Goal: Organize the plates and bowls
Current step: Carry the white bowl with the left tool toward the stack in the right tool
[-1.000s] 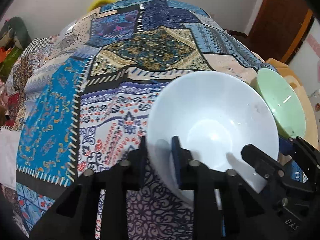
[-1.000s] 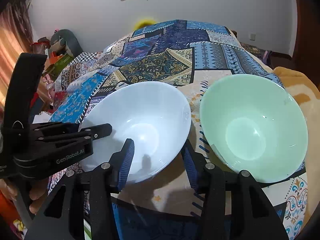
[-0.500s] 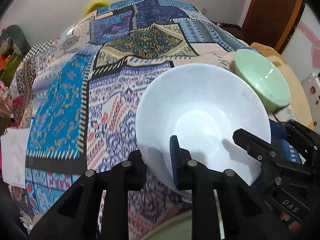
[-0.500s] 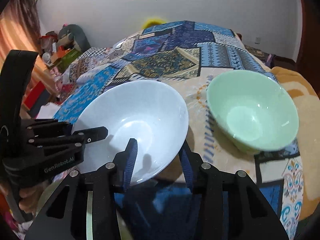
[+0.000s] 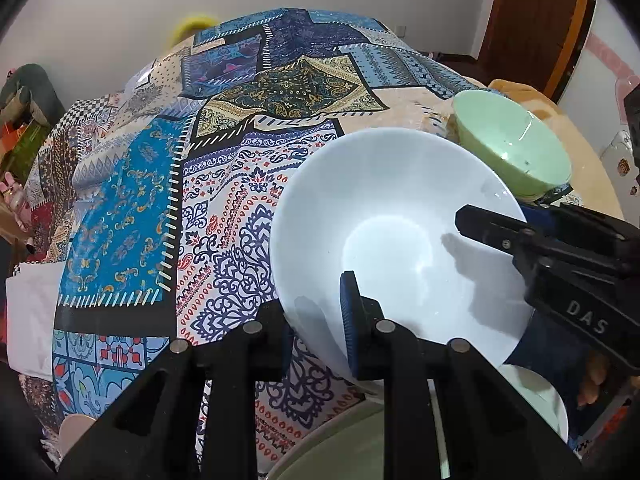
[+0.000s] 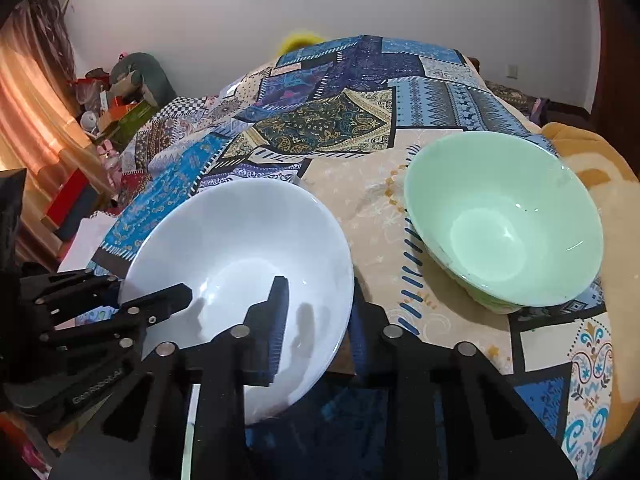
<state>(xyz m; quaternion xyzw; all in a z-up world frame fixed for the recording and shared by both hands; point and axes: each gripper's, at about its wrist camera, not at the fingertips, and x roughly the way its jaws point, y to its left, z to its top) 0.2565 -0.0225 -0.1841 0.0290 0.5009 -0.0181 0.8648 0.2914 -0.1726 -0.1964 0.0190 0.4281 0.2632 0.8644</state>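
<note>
A white bowl (image 5: 400,220) (image 6: 240,240) is held tilted above the near edge of the patchwork bedspread (image 5: 140,200). My left gripper (image 5: 316,320) is shut on its near-left rim, one finger inside and one outside. My right gripper (image 6: 320,316) straddles the bowl's right rim, with one pad against the inner wall and the other behind it. From the left wrist view the right gripper (image 5: 520,232) shows at the bowl's right side. A pale green bowl (image 6: 504,216) (image 5: 516,148) rests upright on the bedspread to the right, apart from both grippers.
Below the held bowl, a greenish plate (image 5: 344,448) and a white dish (image 5: 540,396) lie at the near edge. A person's fingers (image 5: 592,380) hold the right gripper. Boxes and clutter (image 6: 120,108) stand at the far left by a curtain. A wooden door (image 5: 532,20) is at the right.
The white bowl has risen off the bedspread and come toward the near edge, away from the green bowl. The right gripper's fingers have narrowed onto its rim.
</note>
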